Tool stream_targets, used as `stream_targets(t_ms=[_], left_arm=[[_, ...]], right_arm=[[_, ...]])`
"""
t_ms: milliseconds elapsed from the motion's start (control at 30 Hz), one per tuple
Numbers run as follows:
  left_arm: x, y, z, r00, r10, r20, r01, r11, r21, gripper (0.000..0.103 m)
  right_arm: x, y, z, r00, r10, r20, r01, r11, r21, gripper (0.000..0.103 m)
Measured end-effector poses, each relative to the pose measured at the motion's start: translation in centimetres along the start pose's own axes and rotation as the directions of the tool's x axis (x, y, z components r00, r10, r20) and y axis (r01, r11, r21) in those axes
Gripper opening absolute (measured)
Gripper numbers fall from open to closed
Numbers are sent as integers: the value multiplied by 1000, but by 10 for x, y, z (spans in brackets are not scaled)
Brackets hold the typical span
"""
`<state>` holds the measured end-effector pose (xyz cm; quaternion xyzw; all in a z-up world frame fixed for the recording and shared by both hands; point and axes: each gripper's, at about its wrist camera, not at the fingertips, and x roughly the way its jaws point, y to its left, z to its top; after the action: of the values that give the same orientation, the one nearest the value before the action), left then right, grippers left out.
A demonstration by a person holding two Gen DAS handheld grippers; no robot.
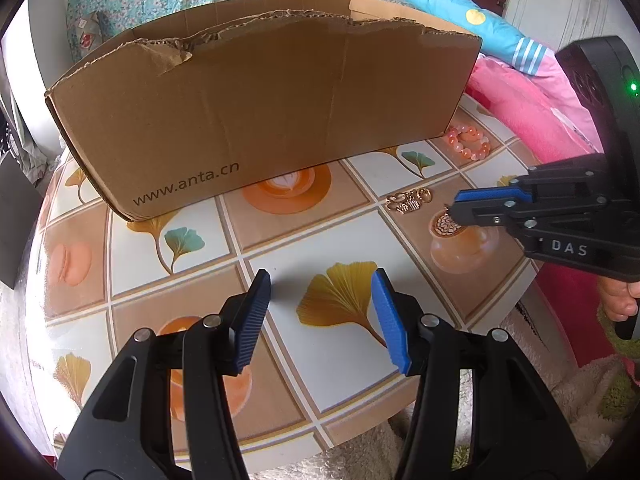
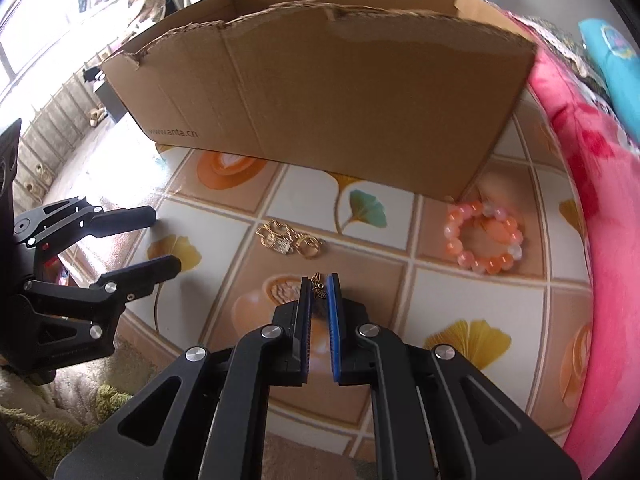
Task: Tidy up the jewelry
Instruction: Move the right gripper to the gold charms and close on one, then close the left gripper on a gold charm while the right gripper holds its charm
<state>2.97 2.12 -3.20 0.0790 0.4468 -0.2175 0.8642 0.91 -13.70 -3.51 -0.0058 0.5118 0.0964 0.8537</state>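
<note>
Two grippers are held over a round table (image 1: pixel 132 240) covered with a cloth printed with leaves and cups. Toward the left, the left gripper (image 1: pixel 322 280) is seen with its blue pads well apart and nothing between them, hovering above a yellow leaf print near the table's near edge. Across the back of the table a torn cardboard box (image 1: pixel 260 108) is set, open at the top. In front of it, toward the middle of the table, a small heap of gold trinkets (image 2: pixel 289 242) is laid on the cloth. To the right of that, the right gripper (image 2: pixel 320 282) is clenched on a small bronze butterfly charm (image 2: pixel 318 287), which is pinched at the very tips of its pads above a printed cup. Farther right, a bracelet of orange and white beads (image 2: pixel 482 237) is lying flat beside the box's right front corner, close to the table's right edge, where a pink blanket (image 2: pixel 568 152) is bunched.
</note>
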Motion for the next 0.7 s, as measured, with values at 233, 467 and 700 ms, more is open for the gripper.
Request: stream_targets(t_ms=[233,467,700], left_arm=[[0,1,1,1000,-17,9,18,1000,-18,50],[4,-2,16,991,-123,51,124,992,-15,33],[21,-26,39,986,-162,31,159,983,87,30]], right_arm=[[-7,-22,-10,1000,-24,11,23,996,83,8],[-7,-32,-13,1000,5,31,-8,992,126,8],[-12,-46,-18,998,37,46,-43,990,136,8]])
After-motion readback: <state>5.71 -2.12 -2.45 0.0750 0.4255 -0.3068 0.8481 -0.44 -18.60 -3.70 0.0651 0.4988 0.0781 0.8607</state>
